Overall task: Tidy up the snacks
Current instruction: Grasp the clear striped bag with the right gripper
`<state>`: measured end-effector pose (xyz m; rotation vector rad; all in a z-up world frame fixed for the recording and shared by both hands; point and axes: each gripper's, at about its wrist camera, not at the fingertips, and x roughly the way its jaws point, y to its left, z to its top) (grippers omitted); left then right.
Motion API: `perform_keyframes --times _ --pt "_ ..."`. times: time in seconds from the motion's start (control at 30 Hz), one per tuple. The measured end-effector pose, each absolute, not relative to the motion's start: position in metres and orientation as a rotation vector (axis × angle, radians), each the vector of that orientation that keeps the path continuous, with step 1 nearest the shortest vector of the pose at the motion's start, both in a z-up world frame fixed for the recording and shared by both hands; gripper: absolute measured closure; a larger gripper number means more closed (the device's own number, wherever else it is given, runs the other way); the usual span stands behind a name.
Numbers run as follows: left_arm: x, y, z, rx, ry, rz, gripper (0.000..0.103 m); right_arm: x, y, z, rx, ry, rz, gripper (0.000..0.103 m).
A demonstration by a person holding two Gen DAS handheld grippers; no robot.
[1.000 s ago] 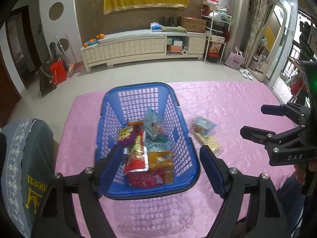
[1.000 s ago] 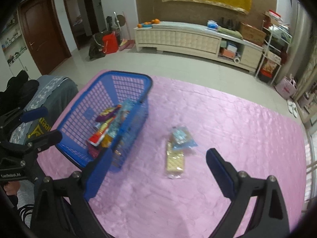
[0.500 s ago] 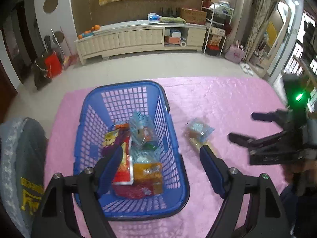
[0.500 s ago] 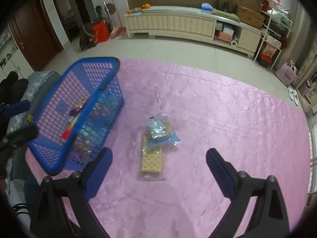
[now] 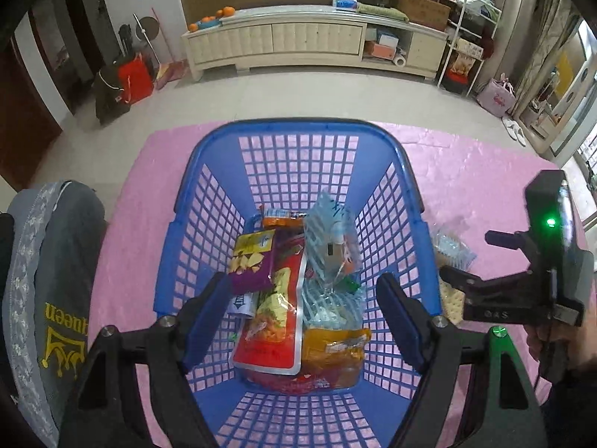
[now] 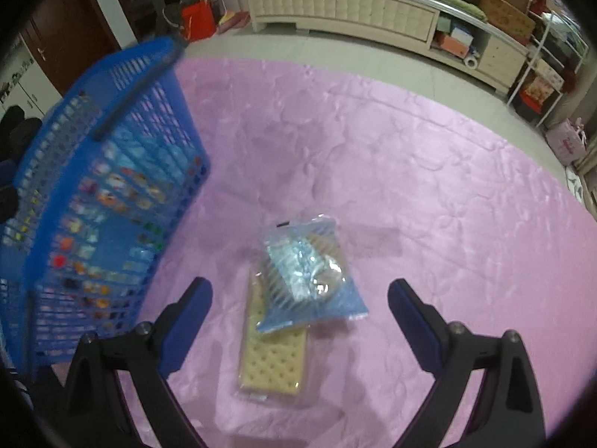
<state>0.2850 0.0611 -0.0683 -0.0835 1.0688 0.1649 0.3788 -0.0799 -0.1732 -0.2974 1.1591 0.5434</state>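
The left tongs (image 5: 304,298) hang over the blue basket (image 5: 408,186), jaws wide apart with nothing between the pads. The basket stands on the worktop (image 5: 127,224), which is covered by a pink cloth, and holds a heap of snacks: a purple pack (image 5: 250,261), a red pouch (image 5: 276,321), an orange pack (image 5: 332,343) and a clear blue-striped bag (image 5: 332,246) standing up among them.

The right tongs (image 6: 300,306) point down at two snacks lying on the cloth just beside the basket (image 6: 112,186): a cracker pack (image 6: 272,362) and a blue-striped bag (image 6: 309,280) resting partly on top of its far end. The jaws stand wide open on either side of the pair, touching neither. From the left view the right tongs (image 5: 466,257) show at the basket's right, a hand (image 5: 559,343) gripping the handle.
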Motion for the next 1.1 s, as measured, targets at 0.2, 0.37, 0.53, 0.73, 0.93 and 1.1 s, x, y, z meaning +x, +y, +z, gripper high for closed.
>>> perform_keyframes --times 0.2,0.37,0.53,0.73,0.93,1.1 --pt "0.287 0.064 -0.076 -0.082 1.087 0.161 0.025 0.382 -0.076 -0.195 -0.33 1.197 0.551 0.043" --pt "0.283 0.056 -0.074 -0.052 1.077 0.18 0.025 0.368 -0.095 -0.181 -0.263 1.109 0.588 0.047" --pt "0.278 0.04 -0.057 -0.035 1.03 0.194 0.025 0.346 -0.123 -0.151 -0.174 1.036 0.61 0.048" --pt "0.277 0.009 -0.041 -0.033 1.006 0.171 0.025 0.328 -0.155 -0.12 -0.051 0.966 0.601 0.048" --pt "0.28 -0.058 -0.026 0.05 0.978 0.068 0.025 0.328 -0.205 -0.112 0.046 0.947 0.521 0.048" --pt "0.287 -0.112 -0.04 0.121 0.977 0.028 0.025 0.333 -0.227 -0.109 0.041 0.93 0.478 0.048"
